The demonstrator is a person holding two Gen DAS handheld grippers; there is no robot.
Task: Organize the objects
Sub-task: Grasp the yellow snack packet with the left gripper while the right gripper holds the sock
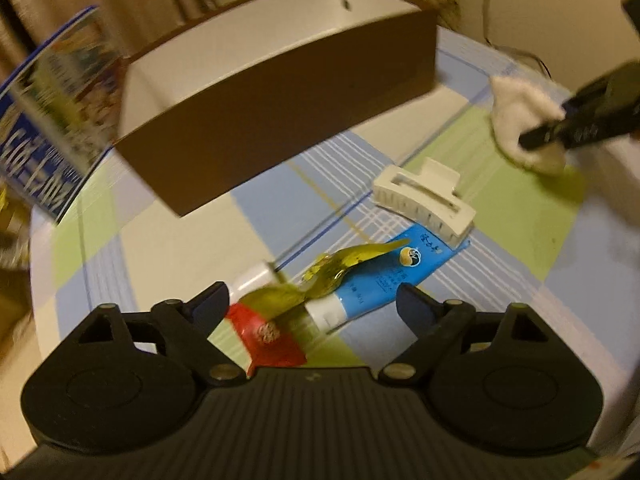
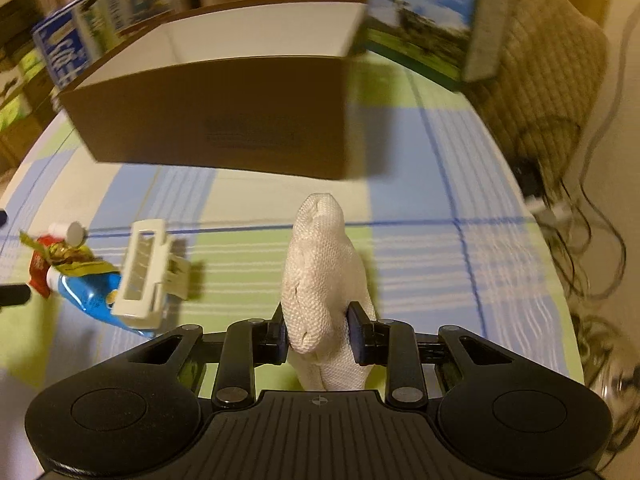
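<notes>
My right gripper [image 2: 320,332] is shut on a white knitted cloth [image 2: 324,280], which stands up between its pads; the left wrist view shows the same cloth [image 1: 516,108] at the far right. My left gripper [image 1: 312,296] is open over a small pile without pressing on it: a blue tube [image 1: 384,280], a crumpled yellow wrapper [image 1: 336,268], a red packet [image 1: 268,336] and a small white stick [image 1: 256,276]. A white hair claw clip [image 1: 424,200] lies on the tube's far end. Behind stands an open brown cardboard box [image 1: 280,96] with a white inside.
The checked blue, green and white tablecloth [image 2: 420,240] covers a round table. Printed cartons [image 2: 424,28] stand beside and behind the box, another carton [image 1: 44,120] at its left. Off the table's right edge are a beige knitted cover [image 2: 552,80] and tangled cables [image 2: 580,240].
</notes>
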